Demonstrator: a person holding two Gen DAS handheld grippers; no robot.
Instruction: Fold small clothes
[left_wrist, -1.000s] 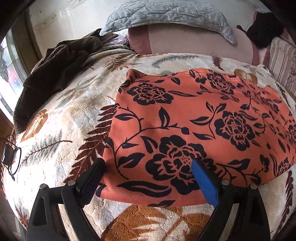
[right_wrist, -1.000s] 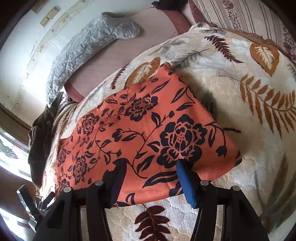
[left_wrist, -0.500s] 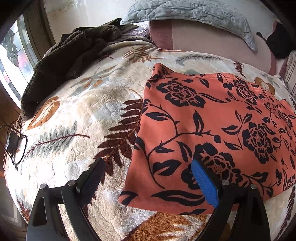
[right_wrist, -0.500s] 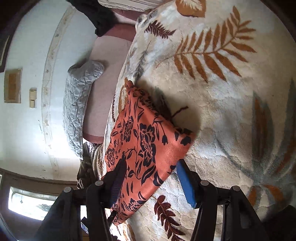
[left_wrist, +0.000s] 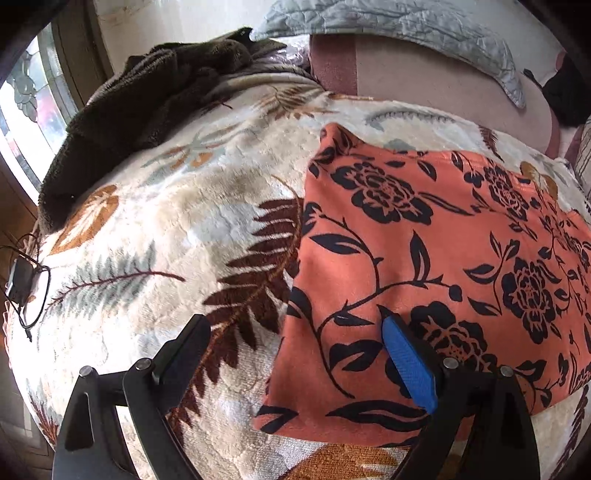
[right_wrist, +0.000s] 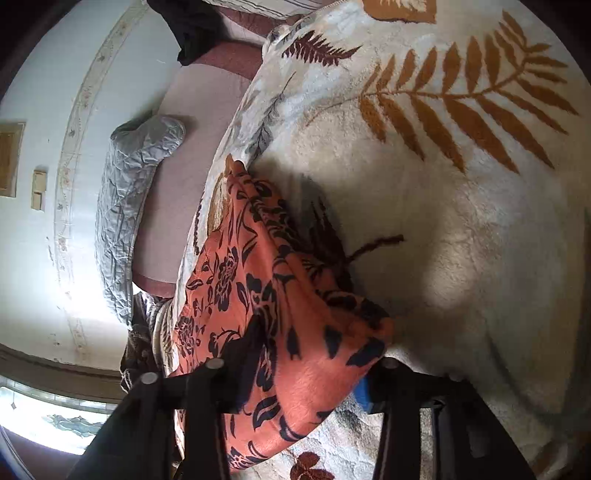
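R gripper: jaws closing, with the corner of the cloth between them; fabric bunches up over the dark finger on the left and hides most of the blue pad on the right. Whether the pads press the fabric yet cannot be told. View is strongly rolled, so the bed runs up the frame.

L gripper: jaws wide, nothing clamped. Blue pad sits over the cloth's near-left corner; black finger is off the fabric, over the blanket. The cloth's left edge runs between the two fingers.

Cloth: orange w/ black floral print, lying mostly flat on the blanket in the L view, lifted and creased at the R-hand corner only.

Blanket: cream plush w/ brown fern and leaf motifs, covers the bed.

Farther out: dark brown throw heaped at the blanket's far-left edge; grey quilted pillow at the head end, over a pink sheet; black item far right (type unclear). Window at left.
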